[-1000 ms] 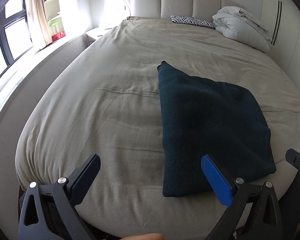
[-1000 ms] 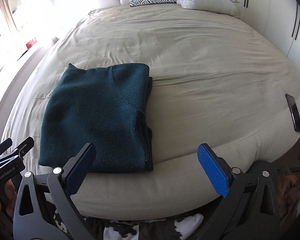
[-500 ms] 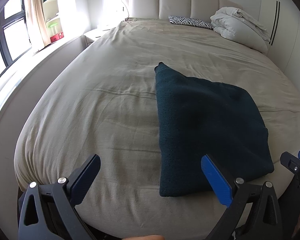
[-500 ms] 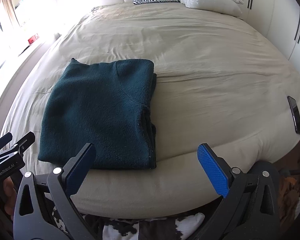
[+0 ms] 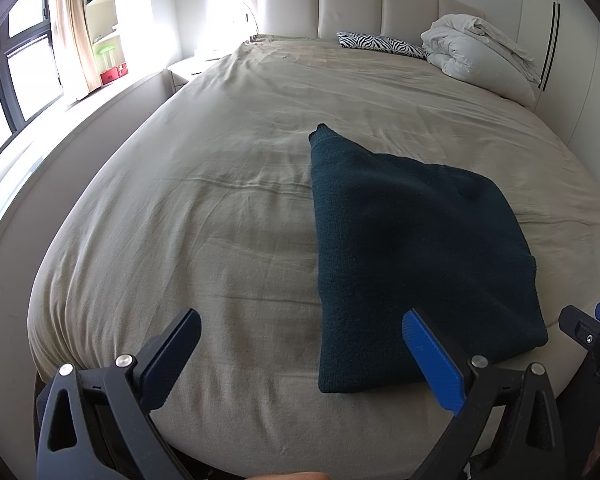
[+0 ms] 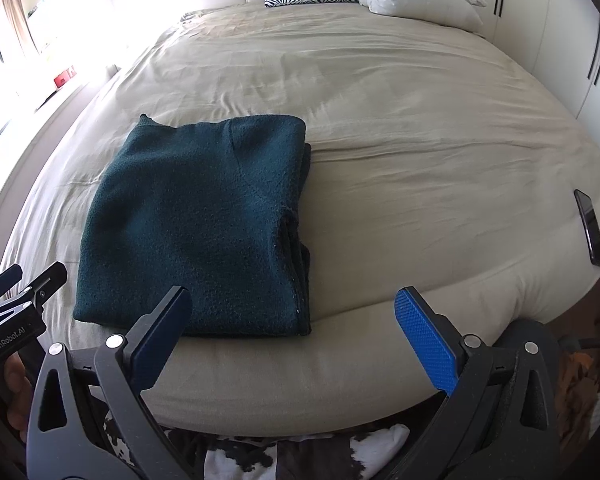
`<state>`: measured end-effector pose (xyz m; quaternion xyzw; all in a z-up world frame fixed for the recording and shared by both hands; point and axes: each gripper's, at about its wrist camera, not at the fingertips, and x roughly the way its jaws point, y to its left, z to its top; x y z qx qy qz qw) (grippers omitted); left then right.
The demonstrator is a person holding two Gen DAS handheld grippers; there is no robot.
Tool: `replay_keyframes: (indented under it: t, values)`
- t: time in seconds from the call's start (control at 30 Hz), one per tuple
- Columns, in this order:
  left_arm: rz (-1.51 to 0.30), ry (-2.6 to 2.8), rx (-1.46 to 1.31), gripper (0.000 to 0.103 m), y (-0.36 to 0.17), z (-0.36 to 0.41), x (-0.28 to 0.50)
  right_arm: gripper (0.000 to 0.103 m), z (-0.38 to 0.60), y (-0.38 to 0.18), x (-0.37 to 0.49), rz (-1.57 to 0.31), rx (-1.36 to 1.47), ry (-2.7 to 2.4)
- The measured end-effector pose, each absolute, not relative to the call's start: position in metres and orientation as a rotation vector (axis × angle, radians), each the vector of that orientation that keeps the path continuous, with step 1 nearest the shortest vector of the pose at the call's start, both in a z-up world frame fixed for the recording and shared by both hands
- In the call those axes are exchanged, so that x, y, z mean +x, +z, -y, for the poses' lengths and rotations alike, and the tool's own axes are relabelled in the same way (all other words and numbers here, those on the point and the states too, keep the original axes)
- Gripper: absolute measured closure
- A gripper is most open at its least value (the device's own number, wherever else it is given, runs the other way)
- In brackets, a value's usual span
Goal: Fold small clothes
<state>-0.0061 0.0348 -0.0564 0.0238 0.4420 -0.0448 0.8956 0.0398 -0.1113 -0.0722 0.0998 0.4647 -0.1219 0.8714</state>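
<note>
We log both claws spread wide and holding nothing: left claw (image 5: 300, 352), right claw (image 6: 296, 328). The folded dark-green garment (image 6: 204, 236) lies flat on the bed (image 6: 400, 128), near its front edge, at 11 o'clock from the right claw. A phone (image 6: 590, 227) rests at 3 o'clock, well apart from it.

Both my grippers, left (image 5: 300, 354) and right (image 6: 292, 334), are showing black triangular-cutout frames, silver screws and blue textured pads (image 6: 426, 340). White "GenRobot.AI" lettering (image 6: 8, 344) is showing on the left gripper's body.

Beige bed (image 5: 228, 208), padded headboard (image 5: 352, 4), bright window (image 5: 24, 68).
</note>
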Motion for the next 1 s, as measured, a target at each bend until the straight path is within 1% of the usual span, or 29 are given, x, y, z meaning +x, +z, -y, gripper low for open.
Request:
replay_keyframes:
  t: [1.0]
  values:
    - [-0.916,-0.097,0.05,0.0,-0.0568,-0.0325,-0.008,0.0,0.1112,-0.0735,0.0388,-0.975,0.211,-0.255]
